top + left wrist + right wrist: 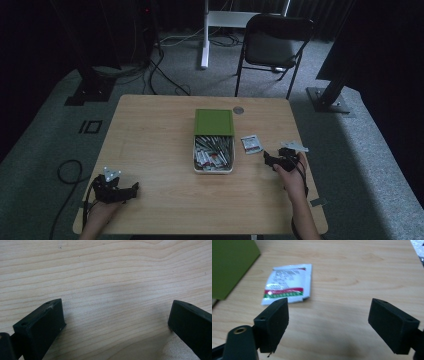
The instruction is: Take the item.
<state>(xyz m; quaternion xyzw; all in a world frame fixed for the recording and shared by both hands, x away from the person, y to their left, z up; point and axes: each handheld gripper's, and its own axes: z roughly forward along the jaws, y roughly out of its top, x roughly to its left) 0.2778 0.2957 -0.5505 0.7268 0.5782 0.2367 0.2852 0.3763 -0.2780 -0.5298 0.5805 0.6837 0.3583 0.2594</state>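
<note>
Flat white foil sachet with red-green band (pixel 287 285) on pale wooden bench (pixel 150 145), at 11 o'clock off right tool (pixel 328 320). Probably light, limp, slippery; best pinched at an edge. Both tools, left (pixel 117 325) included, spread apart, empty.

Left gripper (pixel 115 322) hanging low over wooden table (pixel 112 277), camera looking down along its two black jaws. Jaws standing wide apart, nothing lying between them. Left jaw rising from bottom-left corner, two small holes showing on its top edge, pale scuff marking its upper corner. Right jaw entering from right edge, one small hole showing near its top. Pale wood grain running across view in long wavy lines. Soft shadow lying on wood under each jaw.
</note>
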